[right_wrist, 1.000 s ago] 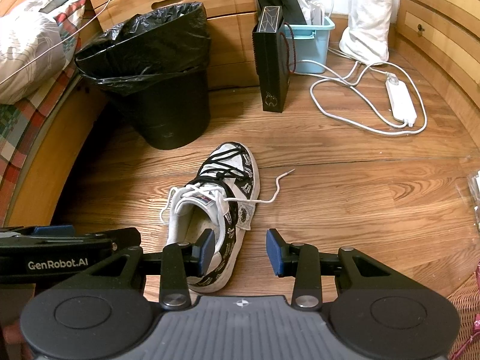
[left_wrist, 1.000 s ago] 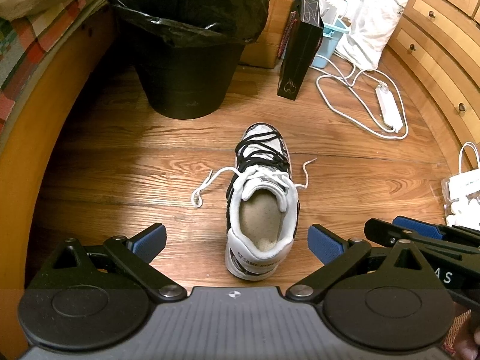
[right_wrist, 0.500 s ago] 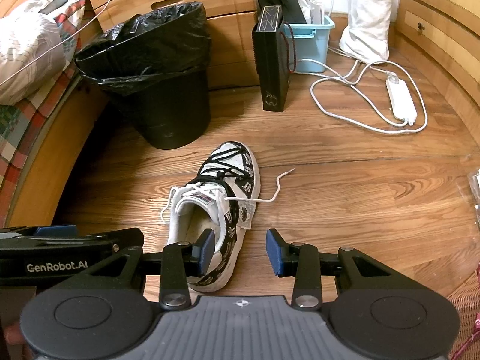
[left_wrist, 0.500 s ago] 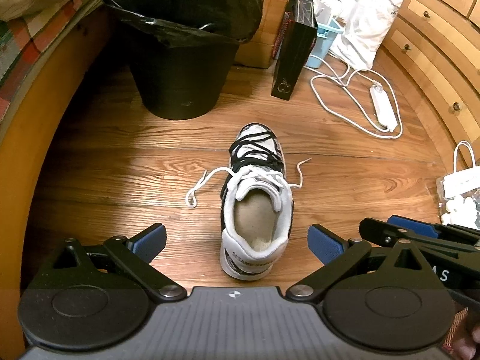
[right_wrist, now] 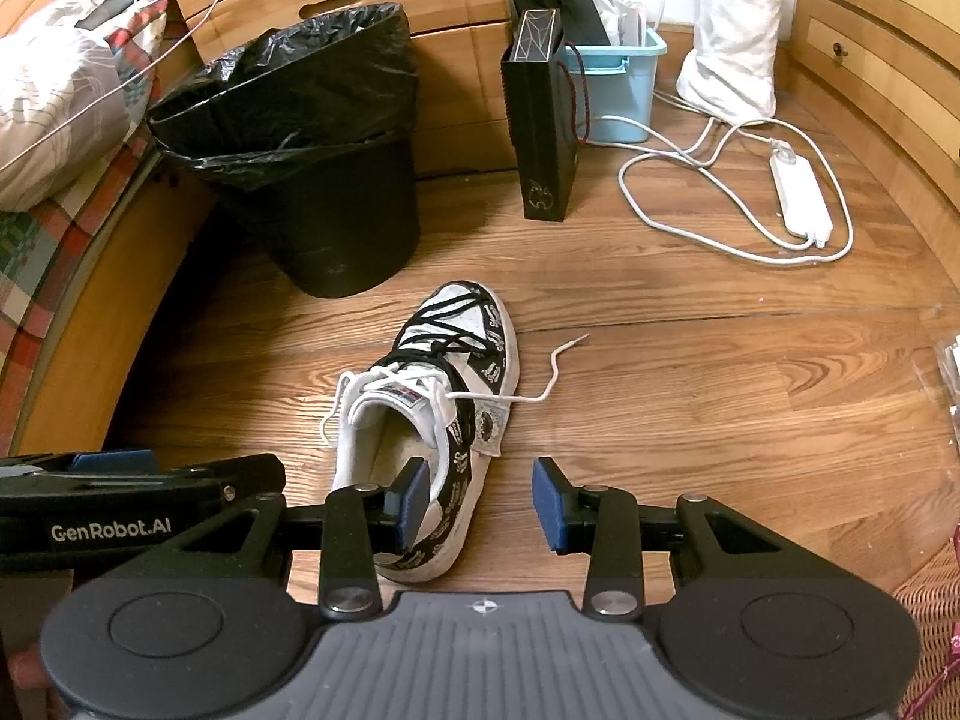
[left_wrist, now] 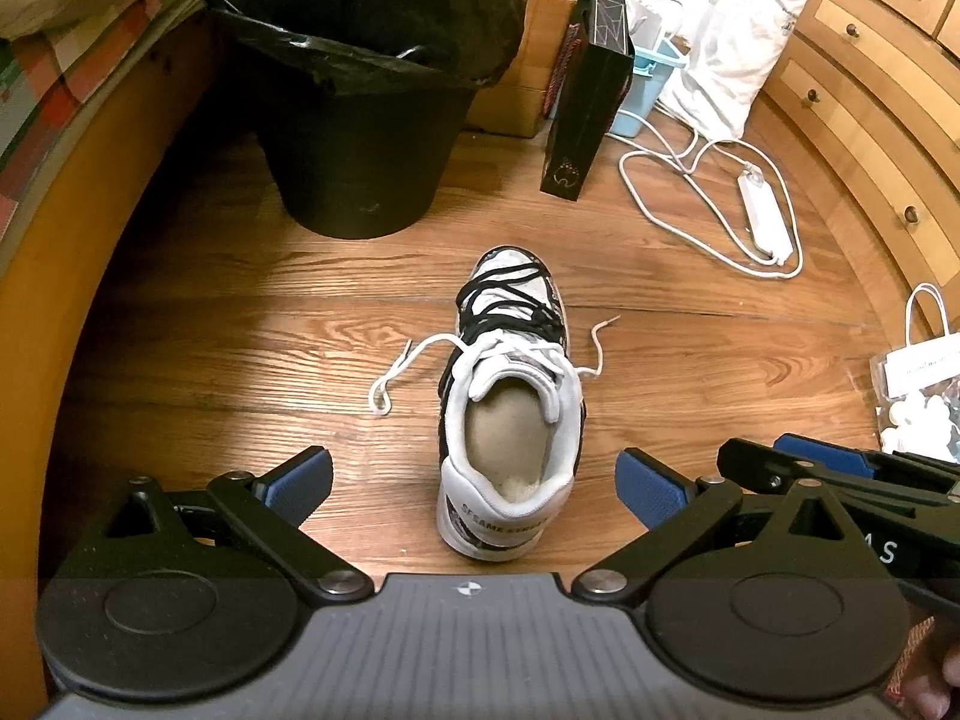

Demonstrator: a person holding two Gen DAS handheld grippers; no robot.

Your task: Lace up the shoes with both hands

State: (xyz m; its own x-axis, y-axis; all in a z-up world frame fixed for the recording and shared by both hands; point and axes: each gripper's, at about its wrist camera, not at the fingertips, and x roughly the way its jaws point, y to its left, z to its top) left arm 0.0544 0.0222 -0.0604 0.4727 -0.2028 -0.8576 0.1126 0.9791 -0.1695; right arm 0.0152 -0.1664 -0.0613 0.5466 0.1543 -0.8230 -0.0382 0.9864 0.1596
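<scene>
Sneaker (left_wrist: 510, 420) of white leather with black printed panels lies flat on the grained wooden floor (left_wrist: 240, 360), its long axis running from the padded heel collar nearest the grippers to the rounded toe, which points toward the black trash bin (left_wrist: 360, 138). Black cord crisscrosses the forefoot; white flat laces (left_wrist: 408, 372) hang loose from the top eyelets, one end curling on the boards on the side toward the bed, the other (right_wrist: 552, 372) kinked out on the opposite side. Beyond the toe and beside the bin stands a slim black paper bag (left_wrist: 585, 102). Left gripper (left_wrist: 474, 486) hovers over the heel with its blue ribbed pads (left_wrist: 651, 489) spread wide, empty. Right gripper (right_wrist: 480, 501) is beside the heel, pads apart, gripping nothing.
</scene>
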